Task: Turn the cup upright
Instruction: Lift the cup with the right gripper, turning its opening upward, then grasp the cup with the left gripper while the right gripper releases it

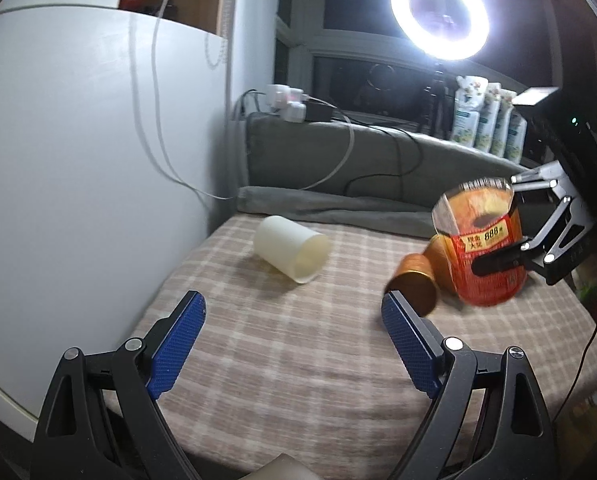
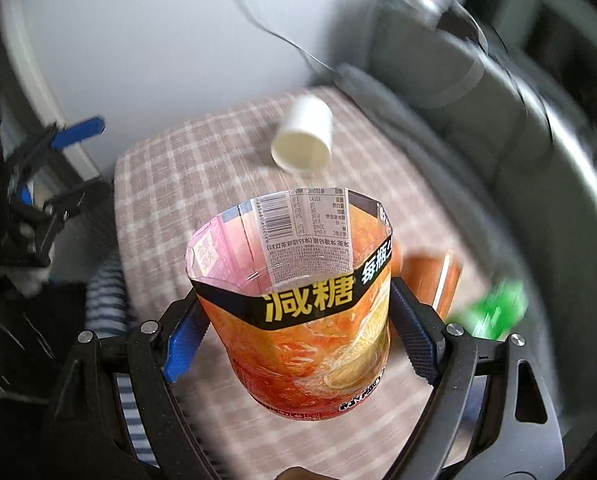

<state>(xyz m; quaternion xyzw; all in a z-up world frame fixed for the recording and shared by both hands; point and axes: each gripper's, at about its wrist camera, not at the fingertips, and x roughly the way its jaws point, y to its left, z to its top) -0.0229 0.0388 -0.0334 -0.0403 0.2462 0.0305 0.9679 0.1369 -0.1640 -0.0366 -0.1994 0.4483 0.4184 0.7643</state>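
My right gripper (image 2: pixel 298 332) is shut on an orange cut-bottle cup (image 2: pixel 306 320), held open end up above the checked cloth; it also shows in the left wrist view (image 1: pixel 480 240) with the right gripper (image 1: pixel 498 260) at its side. A white cup (image 1: pixel 292 249) lies on its side on the cloth, seen also in the right wrist view (image 2: pixel 304 140). A copper-coloured cup (image 1: pixel 414 282) lies on its side beside the orange cup. My left gripper (image 1: pixel 294 344) is open and empty, low over the cloth's near part.
The checked cloth (image 1: pixel 298 360) covers a small table, with a white curved wall (image 1: pixel 78 160) on the left. Grey cushions (image 1: pixel 338 160), cables and a ring light (image 1: pixel 440 14) stand behind. A green object (image 2: pixel 494 312) lies at the right.
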